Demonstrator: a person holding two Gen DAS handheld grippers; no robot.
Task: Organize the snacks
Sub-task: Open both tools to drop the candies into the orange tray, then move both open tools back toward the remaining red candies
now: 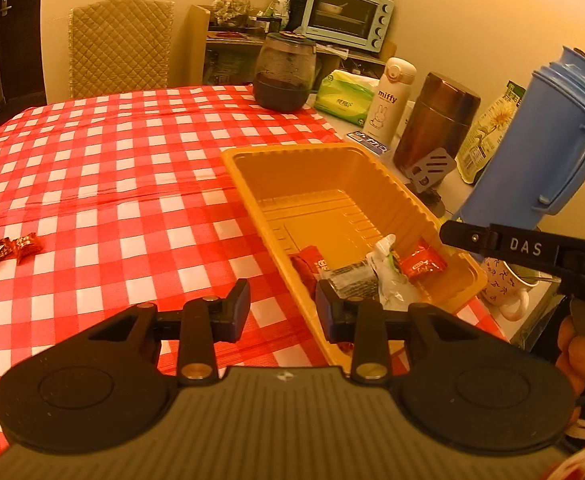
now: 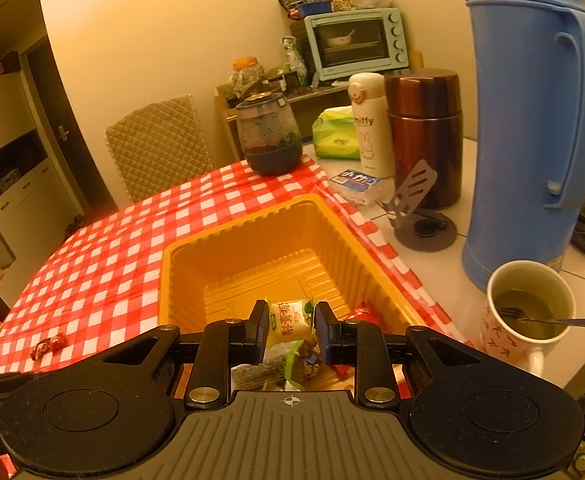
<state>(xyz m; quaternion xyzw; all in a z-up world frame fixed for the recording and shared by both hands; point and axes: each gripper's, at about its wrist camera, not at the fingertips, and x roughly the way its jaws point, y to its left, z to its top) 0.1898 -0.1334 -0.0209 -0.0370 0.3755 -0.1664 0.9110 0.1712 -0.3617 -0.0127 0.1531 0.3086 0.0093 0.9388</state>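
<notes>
A yellow plastic tray (image 1: 252, 176) sits on the red-checked tablecloth; it also shows in the right wrist view (image 2: 180, 256). In its near end lie a red candy (image 1: 422, 266), a dark wrapped snack (image 1: 350, 276), a white-green packet (image 1: 388, 276) and a red packet (image 1: 312, 264). My left gripper (image 1: 282, 312) is open and empty over the tray's near left rim. My right gripper (image 2: 288, 330) is shut on a small yellow-green snack packet (image 2: 290, 318), held above the tray's near end. Two red candies (image 1: 10, 250) lie on the cloth at far left, also seen in the right wrist view (image 2: 48, 346).
A dark glass jar (image 1: 284, 76) stands at the cloth's far edge. At right stand a blue thermos (image 2: 532, 120), a brown flask (image 2: 424, 136), a white Miffy bottle (image 2: 368, 128), a tissue pack (image 2: 334, 138), a phone stand (image 2: 416, 200) and a mug with a spoon (image 2: 528, 312).
</notes>
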